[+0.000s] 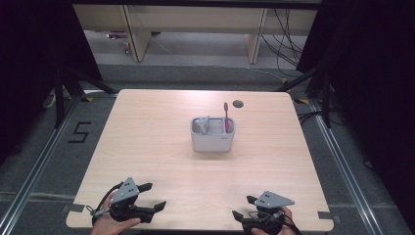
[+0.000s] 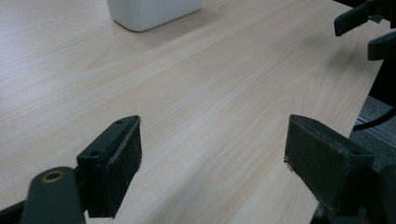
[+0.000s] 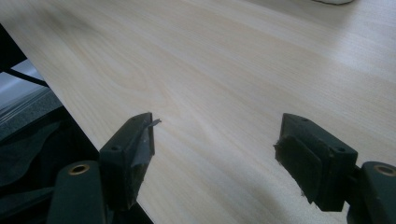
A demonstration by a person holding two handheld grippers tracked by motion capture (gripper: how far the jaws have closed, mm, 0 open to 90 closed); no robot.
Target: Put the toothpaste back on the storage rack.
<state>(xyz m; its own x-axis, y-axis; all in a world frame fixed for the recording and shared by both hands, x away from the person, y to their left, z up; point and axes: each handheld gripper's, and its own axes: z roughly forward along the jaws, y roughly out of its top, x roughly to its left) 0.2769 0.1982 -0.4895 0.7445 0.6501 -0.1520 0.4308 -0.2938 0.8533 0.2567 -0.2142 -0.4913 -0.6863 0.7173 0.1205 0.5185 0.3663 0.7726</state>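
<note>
A white two-compartment holder [image 1: 213, 139] stands at the middle of the wooden table [image 1: 147, 147]. A pink toothbrush [image 1: 226, 116] stands upright in its right compartment, and a grey object [image 1: 202, 125] leans in the left one. My left gripper [image 1: 154, 196] rests near the front left edge, open, with nothing between its jaws. My right gripper [image 1: 243, 206] sits near the front right edge, also open and empty. In the left gripper view the gripper [image 2: 212, 158] faces the holder's base [image 2: 154, 11], with the right gripper's jaws off to the right. The right gripper [image 3: 215, 149] points along bare tabletop.
A dark round grommet hole [image 1: 238, 104] lies behind the holder. The table's front edge runs just under both grippers. On the floor there is a "5" marking [image 1: 80, 132] at the left and cables [image 1: 288, 44] at the back right.
</note>
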